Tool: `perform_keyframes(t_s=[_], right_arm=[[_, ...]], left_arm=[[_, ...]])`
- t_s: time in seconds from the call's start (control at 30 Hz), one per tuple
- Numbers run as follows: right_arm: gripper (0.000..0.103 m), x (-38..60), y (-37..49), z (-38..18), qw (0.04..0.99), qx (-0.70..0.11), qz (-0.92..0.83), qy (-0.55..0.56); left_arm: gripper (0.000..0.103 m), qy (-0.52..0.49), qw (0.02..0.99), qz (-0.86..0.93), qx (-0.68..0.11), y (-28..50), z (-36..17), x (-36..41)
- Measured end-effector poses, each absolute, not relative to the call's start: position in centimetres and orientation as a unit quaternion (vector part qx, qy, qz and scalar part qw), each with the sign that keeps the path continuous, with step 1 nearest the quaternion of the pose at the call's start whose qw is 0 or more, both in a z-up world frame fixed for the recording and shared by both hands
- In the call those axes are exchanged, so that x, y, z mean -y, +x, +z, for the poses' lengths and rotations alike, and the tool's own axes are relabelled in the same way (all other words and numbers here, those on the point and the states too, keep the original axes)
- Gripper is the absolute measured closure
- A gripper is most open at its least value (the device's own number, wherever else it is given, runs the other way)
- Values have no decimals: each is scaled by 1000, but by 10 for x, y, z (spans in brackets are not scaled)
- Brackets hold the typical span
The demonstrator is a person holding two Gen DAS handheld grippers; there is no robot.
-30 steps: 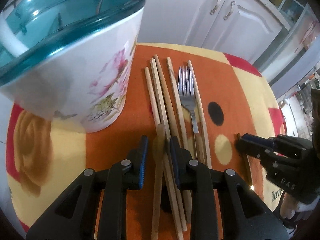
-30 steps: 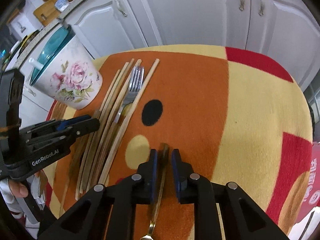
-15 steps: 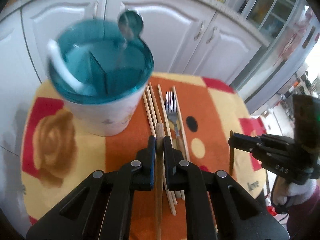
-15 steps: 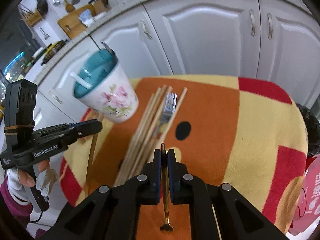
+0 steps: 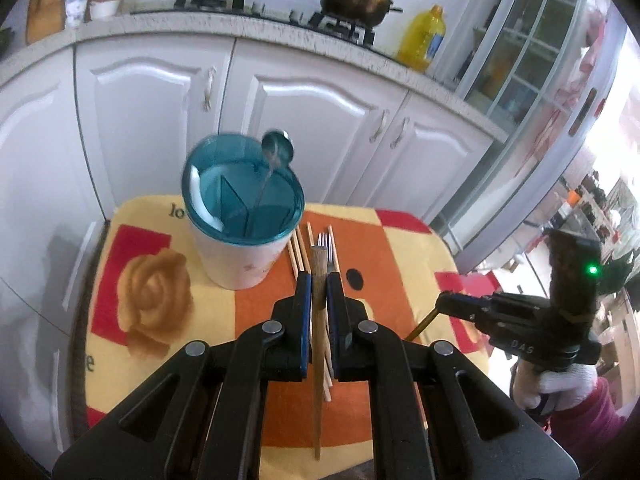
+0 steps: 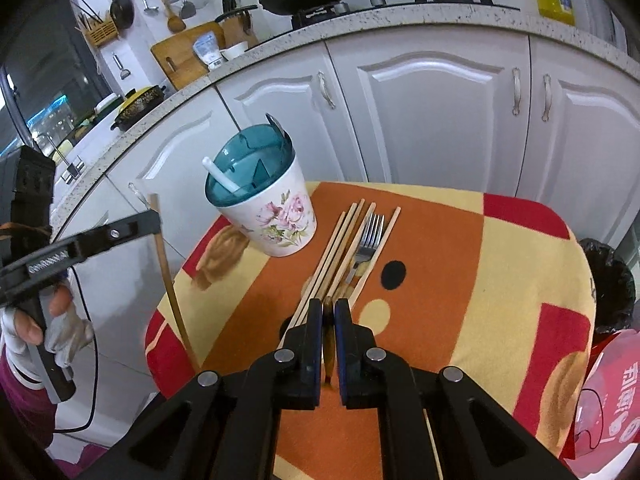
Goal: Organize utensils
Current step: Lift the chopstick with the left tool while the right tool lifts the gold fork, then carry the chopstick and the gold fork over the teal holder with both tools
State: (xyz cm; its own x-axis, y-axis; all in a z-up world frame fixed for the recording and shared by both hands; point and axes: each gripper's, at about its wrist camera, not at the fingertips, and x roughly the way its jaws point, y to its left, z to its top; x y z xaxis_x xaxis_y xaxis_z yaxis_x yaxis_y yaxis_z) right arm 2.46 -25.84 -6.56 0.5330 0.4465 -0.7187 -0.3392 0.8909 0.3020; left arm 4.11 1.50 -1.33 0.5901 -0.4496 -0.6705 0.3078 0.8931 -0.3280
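Left tongs [image 5: 319, 280] clamp wooden stick [image 5: 319, 300]; right tongs [image 6: 328, 312] clamp brass utensil [image 6: 328, 344]

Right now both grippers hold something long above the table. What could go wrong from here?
1. The left gripper pinches the wooden stick near its top, so its long hanging end may swing and hit the holder's rim.
2. The holder has dividers and already holds a spoon; a tip could catch there.
3. The right gripper grips a thin brown handle, which may slip.
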Motion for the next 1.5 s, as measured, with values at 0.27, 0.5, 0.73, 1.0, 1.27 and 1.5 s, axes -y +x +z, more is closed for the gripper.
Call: perform_keyframes(t_s=[0.27, 0.5, 0.73, 1.0, 1.27, 1.5], right_arm=[[97, 252, 23, -42, 884, -403, 230, 51], [97, 244, 31, -12, 895, -374, 240, 43], [97, 231, 39, 12, 903, -347, 251, 34], [97, 217, 49, 28, 908, -333, 254, 28], [97, 209, 54, 44, 913, -318, 254, 27], [97, 204, 56, 53, 914, -312, 257, 26]], left_arm=[[97, -101, 901, -207, -369, 38, 18, -29], [97, -112, 908, -202, -350, 41, 40, -41], [97, -116, 917, -194, -329, 44, 65, -55], [97, -101, 929, -179, -309, 43, 82, -62], [97, -98, 935, -168, -297, 48, 91, -68], [97, -98, 936, -165, -293, 50, 93, -69]])
